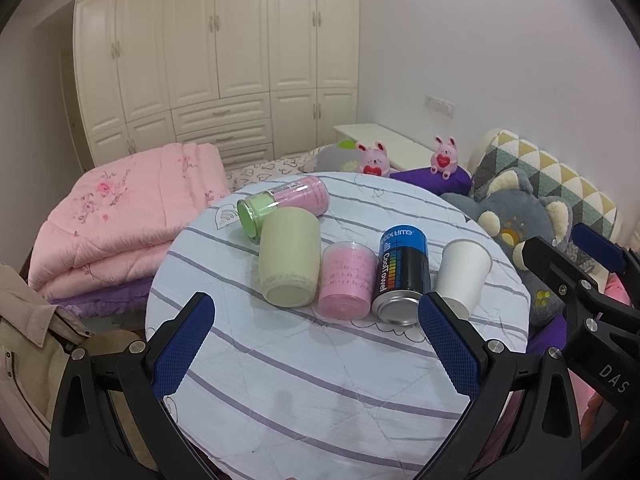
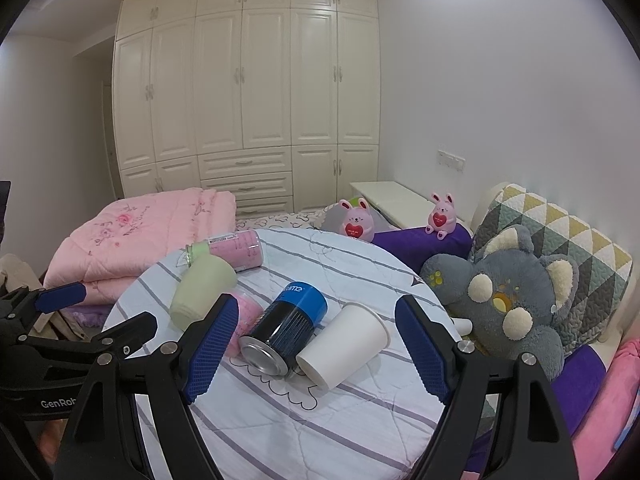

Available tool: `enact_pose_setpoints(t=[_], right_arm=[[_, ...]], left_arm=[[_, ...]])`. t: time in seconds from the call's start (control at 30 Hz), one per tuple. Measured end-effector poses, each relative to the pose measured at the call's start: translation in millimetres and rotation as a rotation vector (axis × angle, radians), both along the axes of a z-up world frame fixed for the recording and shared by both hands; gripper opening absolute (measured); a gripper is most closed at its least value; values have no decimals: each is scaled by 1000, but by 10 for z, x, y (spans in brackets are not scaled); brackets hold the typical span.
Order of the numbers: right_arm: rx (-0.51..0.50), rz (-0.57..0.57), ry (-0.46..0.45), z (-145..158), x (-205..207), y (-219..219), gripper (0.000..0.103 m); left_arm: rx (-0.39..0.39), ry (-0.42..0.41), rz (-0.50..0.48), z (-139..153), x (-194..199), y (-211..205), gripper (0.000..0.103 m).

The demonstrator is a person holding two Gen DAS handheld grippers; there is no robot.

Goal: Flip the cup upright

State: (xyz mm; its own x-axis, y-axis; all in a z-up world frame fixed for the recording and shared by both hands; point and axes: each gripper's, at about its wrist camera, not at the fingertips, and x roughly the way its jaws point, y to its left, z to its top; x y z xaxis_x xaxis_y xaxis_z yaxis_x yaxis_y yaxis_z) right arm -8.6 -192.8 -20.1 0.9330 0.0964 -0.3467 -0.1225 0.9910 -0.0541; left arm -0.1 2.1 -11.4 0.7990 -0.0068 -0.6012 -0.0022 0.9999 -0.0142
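White paper cup (image 2: 344,344) on its side at the 3 o'clock end of a row of toppled containers on the round striped table (image 2: 280,432), mouth turned toward 1 o'clock, closed base toward the camera. Flanked at 9 o'clock by a blue-capped black can (image 2: 286,330), apparently touching; further along, a pink tub (image 1: 347,280), then a pale green cup (image 1: 290,256), with a pink bottle (image 1: 288,200) at 11 o'clock beyond. Framed squarely by the right gripper (image 2: 316,356), jaws wide apart, nothing held, no contact yet. Left gripper (image 1: 316,352) likewise spread and empty, hovering short of the row. Not yet begun, by the look of it. Risks ahead: thin paper wall crumpling under a hard squeeze; left finger knocking the can and setting it rolling into the pink tub; cup skidding on the soft wrinkled cloth, or tipping again if set down on a fold. Grey plush (image 2: 516,304) close at 3 o'clock, liable to snag a wide swing.
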Motion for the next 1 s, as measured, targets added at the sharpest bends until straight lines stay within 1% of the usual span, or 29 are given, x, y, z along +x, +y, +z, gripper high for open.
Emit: enact_pose_setpoints(t=[0.47,0.77,1.0], right_arm=[[-4,4,8,-29,46,49,82],[-11,21,24,-68,174,101,82],[-19,39,40,-97,319,149,82]], left_arm=[[-2,7,7,-38,1,47,103],[-9,30,24,-68,102,126,103],[6,41,31,-82,223,197,103]])
